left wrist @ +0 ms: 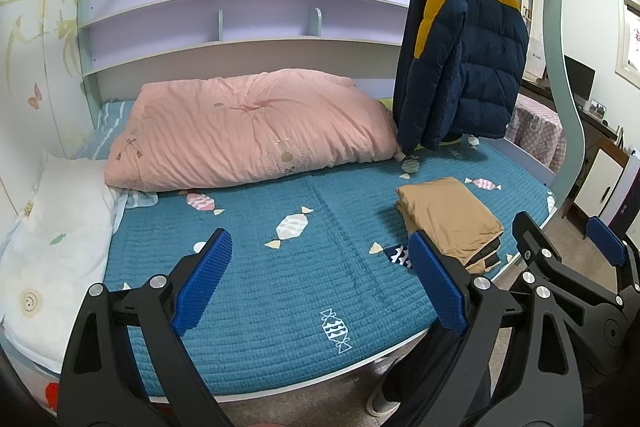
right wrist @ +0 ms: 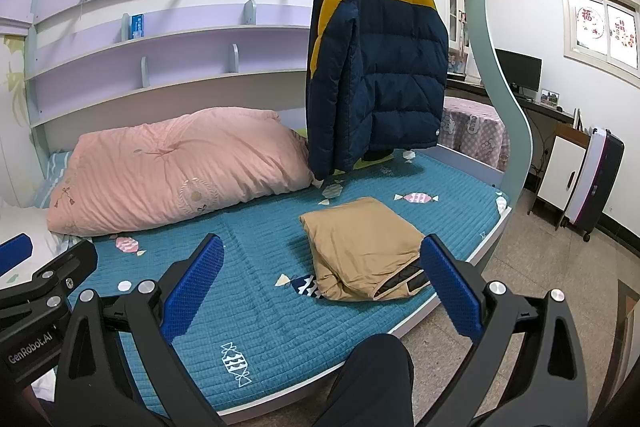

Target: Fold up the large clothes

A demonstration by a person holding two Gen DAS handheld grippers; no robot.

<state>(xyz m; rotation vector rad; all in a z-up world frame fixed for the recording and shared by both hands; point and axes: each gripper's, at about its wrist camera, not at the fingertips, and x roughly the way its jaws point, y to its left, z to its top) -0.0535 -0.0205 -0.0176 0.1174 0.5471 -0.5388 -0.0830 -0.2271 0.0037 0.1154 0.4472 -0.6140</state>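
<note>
A navy and mustard puffer jacket (left wrist: 468, 59) (right wrist: 380, 67) hangs from a rail over the bed's far right end. A folded tan garment (left wrist: 452, 219) (right wrist: 364, 247) with a dark lining showing at its near edge lies on the teal quilt (left wrist: 280, 267) (right wrist: 260, 287) near the bed's right front edge. My left gripper (left wrist: 320, 283) is open above the quilt's front, empty, with the tan bundle just beyond its right finger. My right gripper (right wrist: 324, 283) is open and empty, and the tan bundle lies between its fingers in view, farther off. The right gripper (left wrist: 568, 243) also shows at the left wrist view's right edge.
A rolled pink duvet (left wrist: 248, 127) (right wrist: 176, 167) lies along the back of the bed. A white pillow (left wrist: 56, 247) sits at the left end. Shelves (left wrist: 240, 11) run behind. The curved bed post (right wrist: 500, 87), a suitcase (right wrist: 596, 183) and a cabinet stand to the right. A dark trouser leg (right wrist: 372, 383) shows below.
</note>
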